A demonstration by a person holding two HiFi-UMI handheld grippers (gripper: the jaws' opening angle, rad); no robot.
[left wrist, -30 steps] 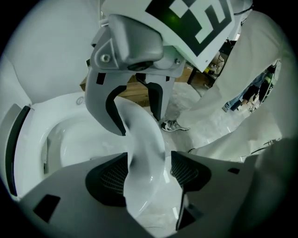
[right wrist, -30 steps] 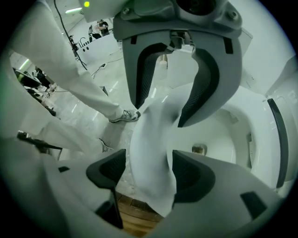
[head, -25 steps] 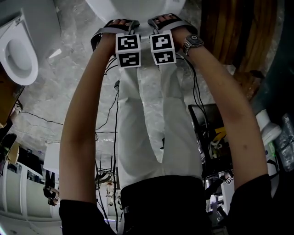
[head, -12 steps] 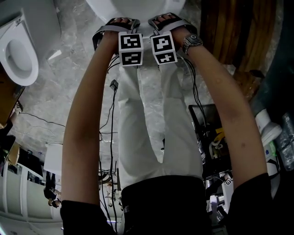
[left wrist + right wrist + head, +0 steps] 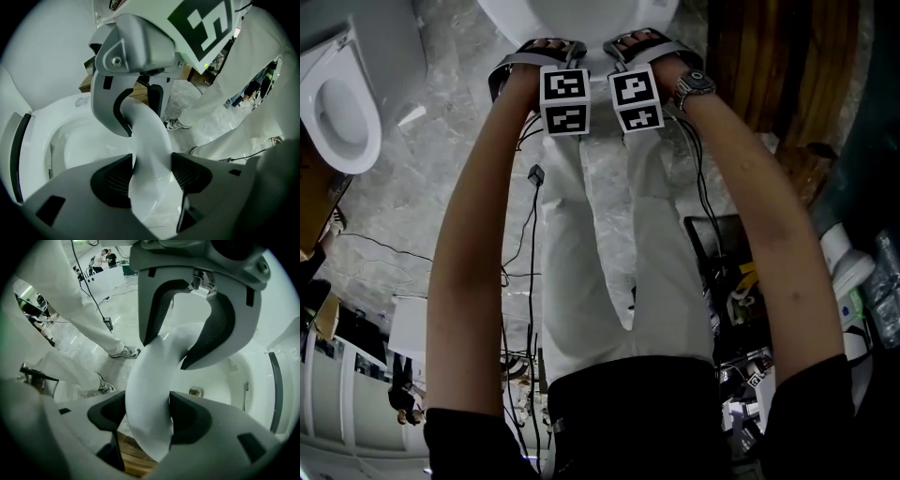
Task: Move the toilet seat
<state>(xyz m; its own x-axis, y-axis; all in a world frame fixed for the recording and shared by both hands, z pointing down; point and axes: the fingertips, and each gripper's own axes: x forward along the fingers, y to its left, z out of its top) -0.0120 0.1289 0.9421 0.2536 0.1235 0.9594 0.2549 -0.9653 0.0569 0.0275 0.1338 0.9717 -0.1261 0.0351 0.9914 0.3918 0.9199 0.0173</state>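
The white toilet seat [image 5: 581, 13] is at the top edge of the head view, straight ahead of the person's outstretched arms. My left gripper [image 5: 546, 47] and right gripper [image 5: 636, 40] sit side by side on its front rim. In the left gripper view the seat's rim [image 5: 151, 140] runs between my left gripper's [image 5: 150, 174] jaws, which are shut on it. In the right gripper view my right gripper [image 5: 147, 416] is likewise shut on the rim [image 5: 150, 390]. The toilet bowl [image 5: 77, 140] lies open below the seat.
A second white toilet [image 5: 337, 108] stands at the left on the marble floor [image 5: 441, 187]. Dark wooden panelling [image 5: 769, 66] rises at the right. Cables [image 5: 517, 234] trail over the floor by the person's legs, and a white bottle [image 5: 844, 262] and clutter sit at the lower right.
Both grippers have kept their hold on the seat's rim. The left gripper's marker cube has shifted a touch to the right; nothing else has moved.
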